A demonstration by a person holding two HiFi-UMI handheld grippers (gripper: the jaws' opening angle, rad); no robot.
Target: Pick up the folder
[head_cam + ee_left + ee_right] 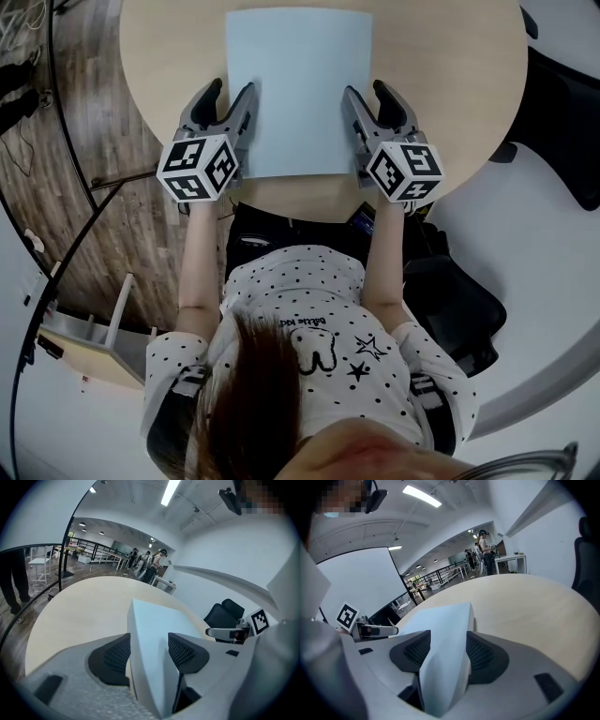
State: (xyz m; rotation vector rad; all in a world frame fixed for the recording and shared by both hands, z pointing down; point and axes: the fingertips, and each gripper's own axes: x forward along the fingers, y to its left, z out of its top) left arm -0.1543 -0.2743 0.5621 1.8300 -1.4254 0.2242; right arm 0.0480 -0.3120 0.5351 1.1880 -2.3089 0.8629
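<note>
Nearest the person, the left tongs (231, 92) and right tongs (367, 92) stood spread wide. Each straddled a near side edge of the folder (298, 89), at its 8 and 4 o'clock. The pads did not seem to press, so I judged nothing gripped. The pickup looked barely begun: tongs placed, closing and lifting not yet done. The folder lay seemingly flat on the round bench (169, 47), at 12 o'clock from the person. Its long axis ran 6 to 12 o'clock, far short edge toward 12.
</note>
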